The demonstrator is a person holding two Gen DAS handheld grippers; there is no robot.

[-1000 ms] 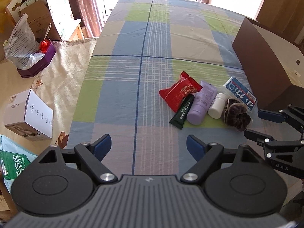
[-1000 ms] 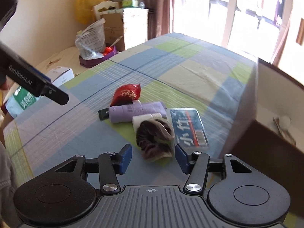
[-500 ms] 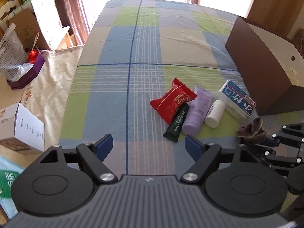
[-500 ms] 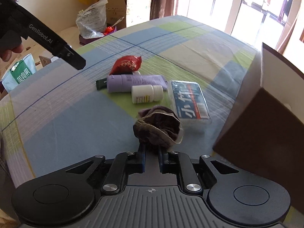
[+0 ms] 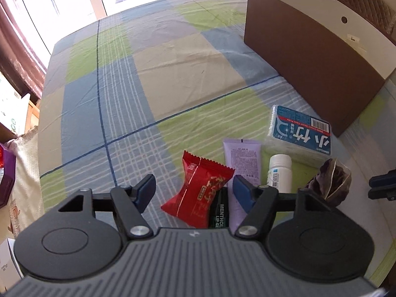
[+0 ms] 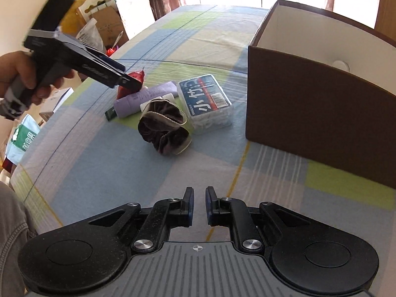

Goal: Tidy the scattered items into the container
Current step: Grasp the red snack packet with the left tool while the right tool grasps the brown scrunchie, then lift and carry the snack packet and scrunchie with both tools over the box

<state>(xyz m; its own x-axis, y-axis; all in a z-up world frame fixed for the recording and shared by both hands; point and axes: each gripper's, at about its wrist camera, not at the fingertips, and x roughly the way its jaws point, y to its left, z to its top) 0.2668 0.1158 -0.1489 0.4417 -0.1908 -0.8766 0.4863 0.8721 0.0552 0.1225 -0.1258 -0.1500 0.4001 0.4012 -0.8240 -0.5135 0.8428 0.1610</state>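
The checked bedspread (image 5: 153, 79) filled both views, with the brown cardboard box (image 6: 319, 104) standing on it to the right of the scattered items. Only in the right wrist view could the box's white inner wall be seen from the open top; what lay on its floor was hidden. In the left wrist view just its brown outer side and pale panel were shown.

The blue-labelled clear pack (image 5: 300, 133) lay nearest the box, apart from it. Beside it were ranged the lilac tube (image 5: 243, 160), the white bottle (image 5: 279, 172), the red snack packet (image 5: 200, 190) and a dark green tube (image 5: 217, 212); printed lettering on these was legible only in the left wrist view. The dark scrunchie (image 6: 164, 126) was seen whole in the right wrist view, resting on the bedspread just in front of the pack and bottle, while in the left wrist view it was partly hidden behind the gripper body.

The hand (image 6: 22, 74) holding the left gripper (image 5: 193, 190) was shown only by the right wrist view. The left gripper's fingers were spread wide, the red packet lying between them and nothing clasped. The right gripper (image 6: 199, 203) was nearly closed, a narrow gap being left between its pads, and nothing was held; it was kept well short of the scrunchie.
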